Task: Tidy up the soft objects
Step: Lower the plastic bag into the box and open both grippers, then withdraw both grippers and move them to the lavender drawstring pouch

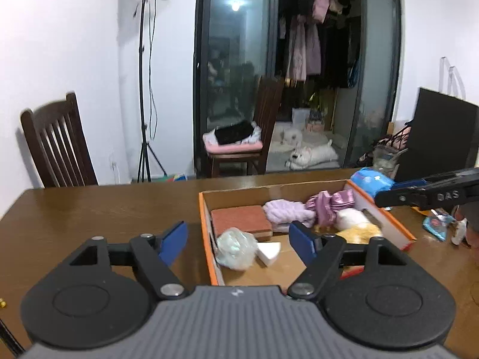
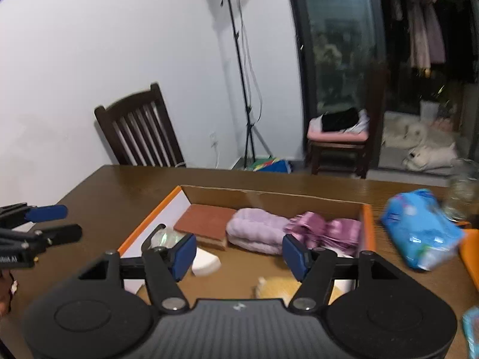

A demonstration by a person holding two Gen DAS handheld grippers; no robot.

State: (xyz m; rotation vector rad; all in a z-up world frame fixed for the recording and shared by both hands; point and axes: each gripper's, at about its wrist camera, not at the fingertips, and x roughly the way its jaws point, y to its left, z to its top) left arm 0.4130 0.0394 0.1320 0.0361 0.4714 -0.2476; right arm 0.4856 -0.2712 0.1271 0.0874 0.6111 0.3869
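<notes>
On the brown wooden table (image 1: 104,209) sits the orange-rimmed cardboard box (image 1: 206,224), and the soft things I am sorting lie inside it. From my left wrist view I count a rust-brown sponge (image 1: 241,218) at the back left, a lilac towel roll (image 1: 287,212) beside it, and a shiny purple ribbon bundle (image 1: 329,205) to its right. Nearer me lie a crumpled pale mesh ball (image 1: 236,248) and a white wedge (image 1: 269,252) touching it.

My left gripper (image 1: 239,245) hangs over the box's near left corner, jaws spread wide, nothing between the blue pads (image 1: 173,242). Its right finger covers part of a white and yellow plush (image 1: 356,224); I cannot tell what shape it is.

My right gripper (image 2: 239,257) is likewise parted and empty, above the box. Its left finger hides most of the mesh ball (image 2: 164,237), and the gripper body cuts off the plush (image 2: 278,288) below.

A blue plastic packet (image 2: 419,230) lies outside the box's right wall, blurred. The far right edge of both views is smeared; small items there are unreadable. Two dark chairs (image 1: 57,146) stand beyond the table.
</notes>
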